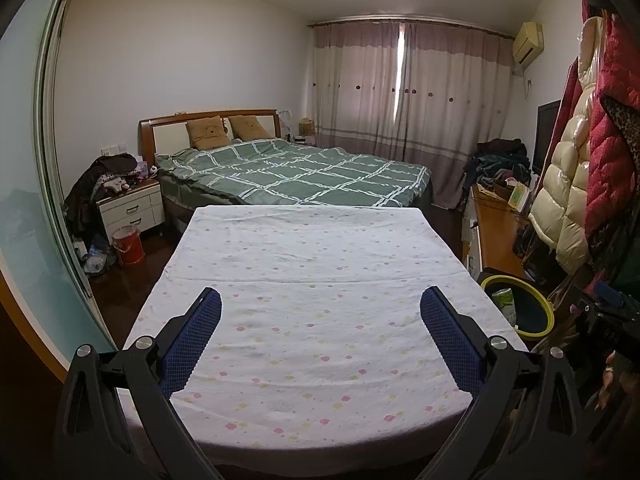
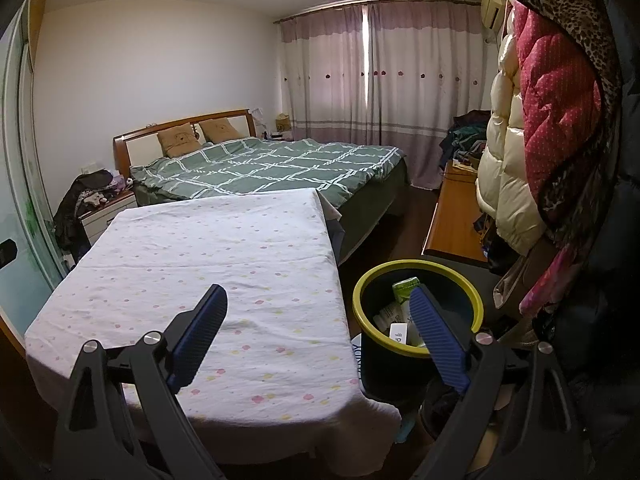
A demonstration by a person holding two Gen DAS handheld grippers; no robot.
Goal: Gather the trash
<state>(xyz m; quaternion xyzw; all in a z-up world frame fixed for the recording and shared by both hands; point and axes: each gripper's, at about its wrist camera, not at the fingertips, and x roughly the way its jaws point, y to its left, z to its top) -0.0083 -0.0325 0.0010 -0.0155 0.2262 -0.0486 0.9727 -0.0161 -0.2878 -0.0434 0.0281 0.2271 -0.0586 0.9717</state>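
Observation:
A dark bin with a yellow-green rim stands on the floor right of a table covered by a white dotted cloth. Inside it lie a green carton and white packets. The bin also shows in the left wrist view, with a green can in it. My left gripper is open and empty above the cloth. My right gripper is open and empty, its right finger in front of the bin and its left finger over the cloth.
A bed with a green checked quilt lies beyond the table. A nightstand with clothes and a red bucket stand at left. Hanging coats and a wooden cabinet crowd the right. Curtains cover the far wall.

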